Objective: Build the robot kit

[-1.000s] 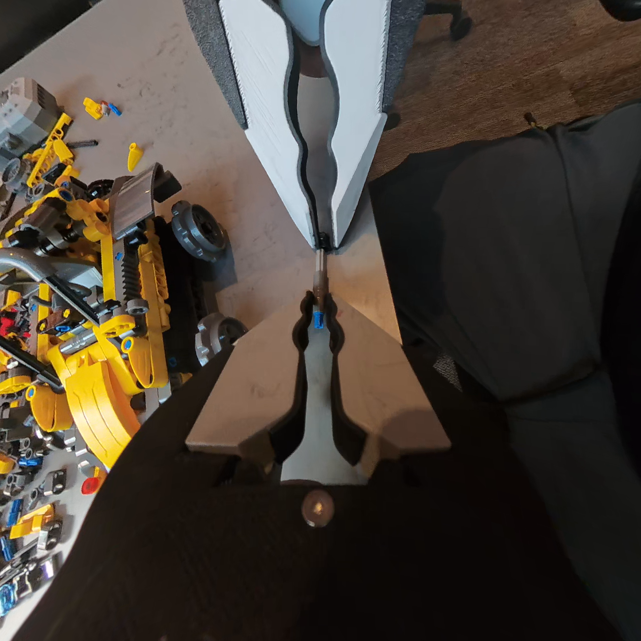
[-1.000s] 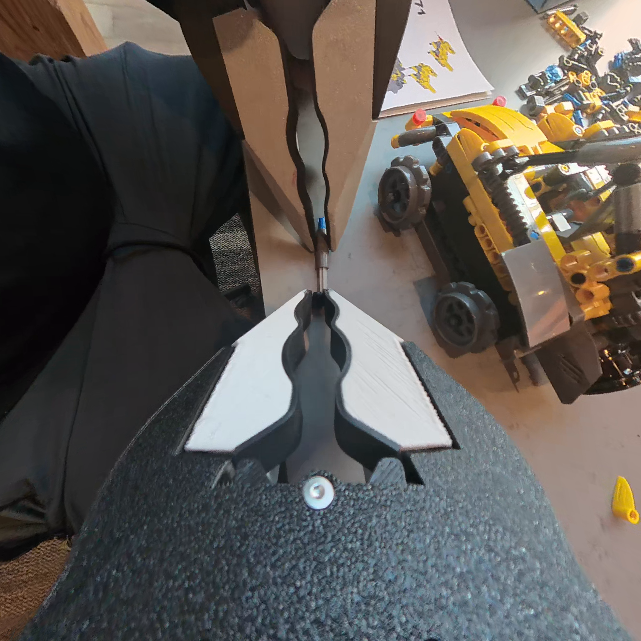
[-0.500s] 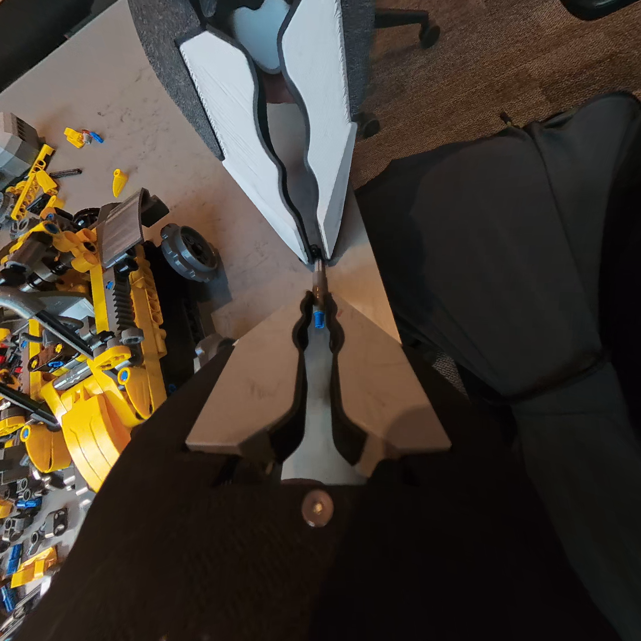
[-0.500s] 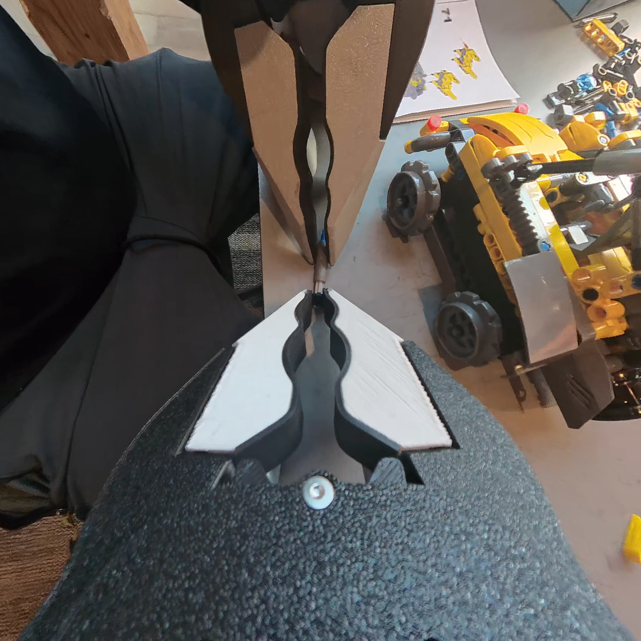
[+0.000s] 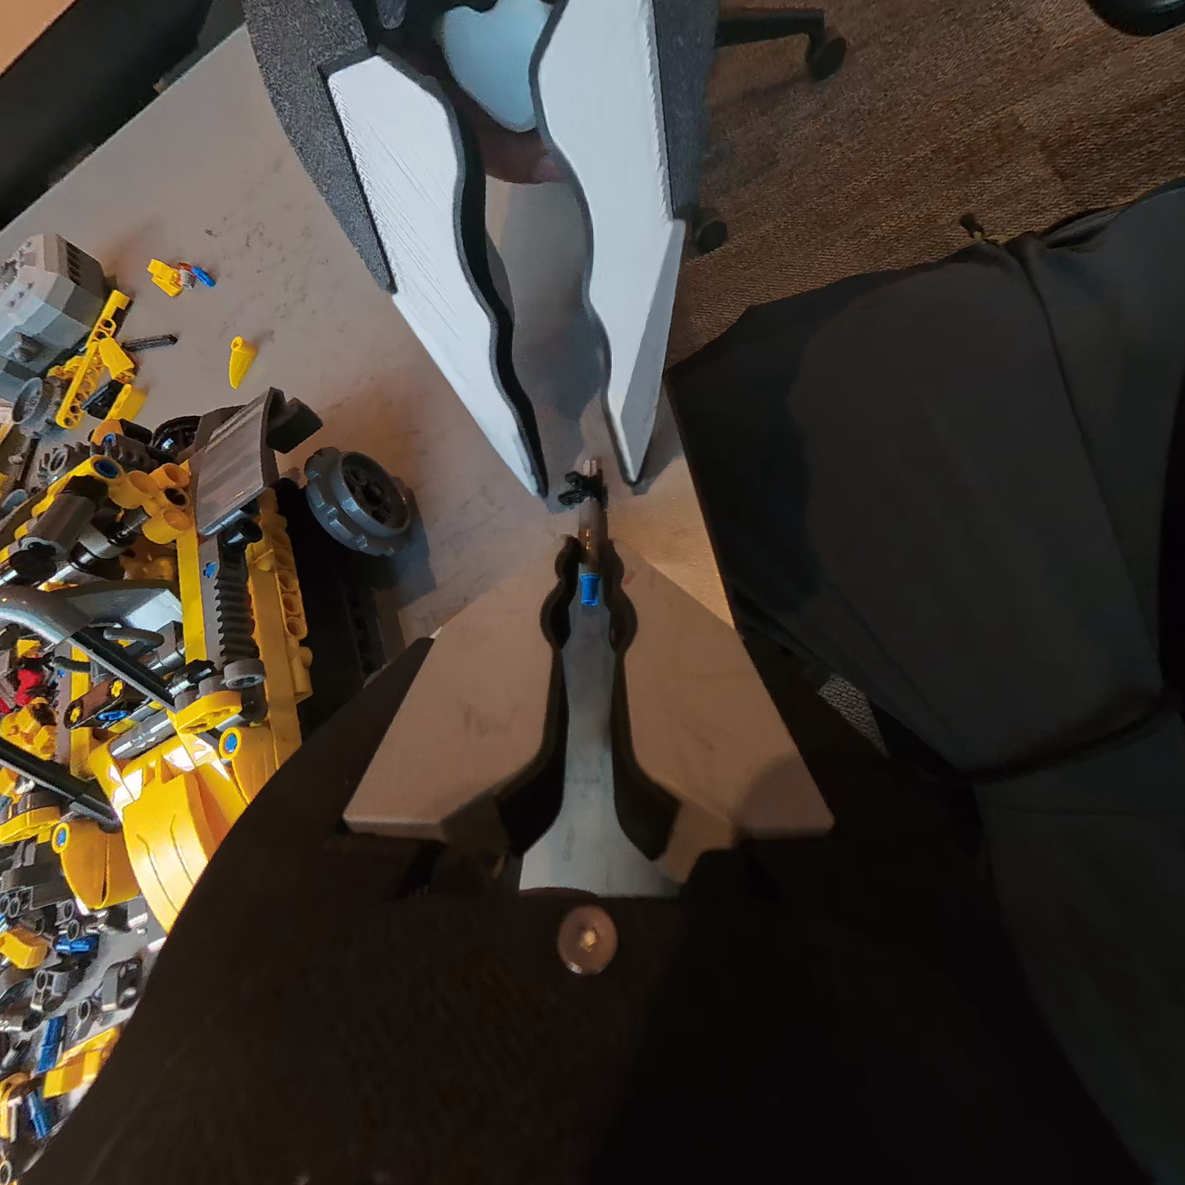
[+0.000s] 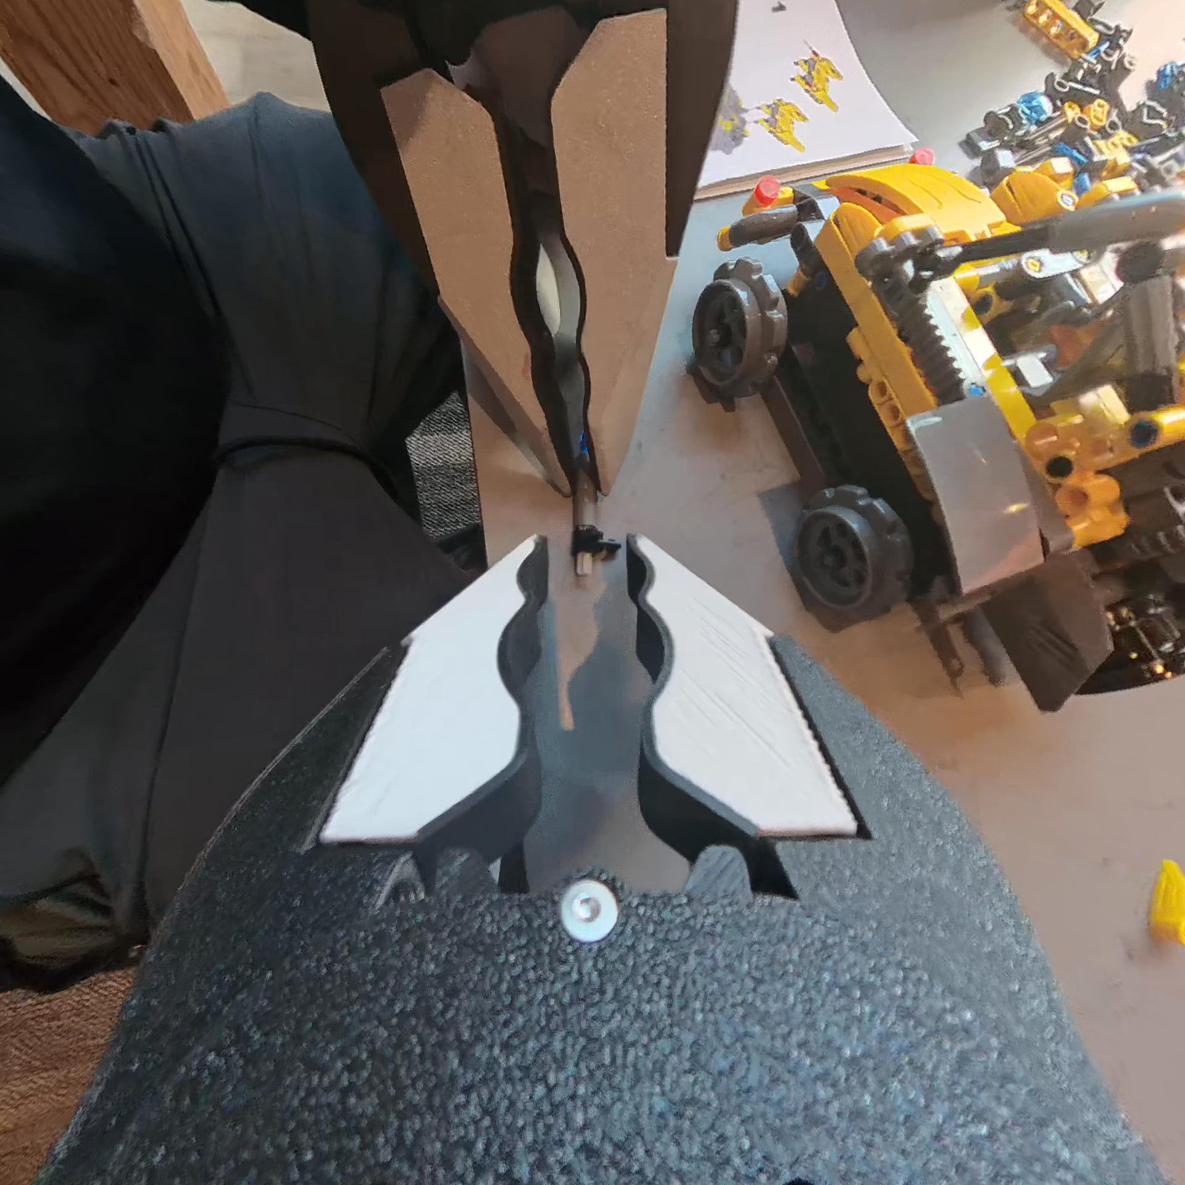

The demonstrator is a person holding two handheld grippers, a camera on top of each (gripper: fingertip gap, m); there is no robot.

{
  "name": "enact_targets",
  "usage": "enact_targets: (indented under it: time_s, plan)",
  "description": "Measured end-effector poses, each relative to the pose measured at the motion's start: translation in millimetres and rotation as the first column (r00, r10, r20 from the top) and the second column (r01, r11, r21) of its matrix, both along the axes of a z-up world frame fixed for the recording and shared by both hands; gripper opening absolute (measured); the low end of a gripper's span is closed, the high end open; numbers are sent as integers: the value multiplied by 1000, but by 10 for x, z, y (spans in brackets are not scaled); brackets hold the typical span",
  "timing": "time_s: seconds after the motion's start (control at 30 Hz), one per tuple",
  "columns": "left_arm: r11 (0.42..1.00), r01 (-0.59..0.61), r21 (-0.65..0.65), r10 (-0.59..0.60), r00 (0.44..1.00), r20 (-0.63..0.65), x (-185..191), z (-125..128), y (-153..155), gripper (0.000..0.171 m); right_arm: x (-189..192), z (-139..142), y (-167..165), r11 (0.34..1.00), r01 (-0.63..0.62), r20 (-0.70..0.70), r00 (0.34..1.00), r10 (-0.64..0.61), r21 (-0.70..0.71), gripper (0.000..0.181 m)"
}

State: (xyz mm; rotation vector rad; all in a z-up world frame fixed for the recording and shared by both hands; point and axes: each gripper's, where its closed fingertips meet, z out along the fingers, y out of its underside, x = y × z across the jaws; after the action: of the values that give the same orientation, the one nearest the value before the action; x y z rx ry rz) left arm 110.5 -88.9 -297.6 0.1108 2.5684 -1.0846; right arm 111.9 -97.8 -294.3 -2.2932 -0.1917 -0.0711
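My left gripper (image 5: 588, 545), with tan fingers, is shut on a thin dark rod (image 5: 588, 519) just above the table's near edge. A small blue pin (image 5: 588, 588) sits on the rod between the fingers. A small black connector (image 5: 577, 490) sits on the rod's free end. My right gripper (image 6: 585, 542), with white fingers, is open, its tips on either side of the black connector (image 6: 593, 544) and apart from it. In the right wrist view the left gripper (image 6: 582, 490) comes in from the top, holding the rod (image 6: 582, 510).
A yellow and grey brick-built vehicle (image 5: 192, 577) stands on the table (image 5: 269, 192), also in the right wrist view (image 6: 962, 385). Loose small parts (image 5: 58, 949) lie beside it. An instruction booklet (image 6: 801, 96) lies at the back. A person's dark-clothed legs (image 5: 962, 513) are at the table edge. Only a small space, under 4 cm, lies between the two pairs of fingers.
My right gripper was shut on the rod's end; it has opened and let go. The black connector now shows on the rod. My left gripper still holds the rod.
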Motion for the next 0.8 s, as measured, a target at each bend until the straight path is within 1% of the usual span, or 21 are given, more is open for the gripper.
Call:
enact_targets:
  time_s: [0.1,0.17,0.33,0.5,0.57,0.8]
  plan:
    - [1000,0,0,0,1000,2,0,0,0,3,41,-2,-58,1000,32,17,999,-32,2,19]
    - [1000,0,-1,0,1000,-7,0,-1,0,3,58,-14,-67,999,46,37,998,-45,-4,14]
    - [1000,-3,-1,3,1000,-2,4,-2,-2,3,29,-32,-42,999,35,41,999,-34,-16,5]
    - [1000,-7,0,7,1000,0,9,-1,0,3,15,-37,-23,999,26,36,999,-25,-21,3]
    - [1000,-8,-1,7,1000,-5,9,-1,0,3,14,-36,-21,1000,22,62,998,-20,-19,3]
    - [1000,-13,-2,13,999,-42,9,-4,1,3,11,-37,-12,999,39,78,996,-36,-36,2]
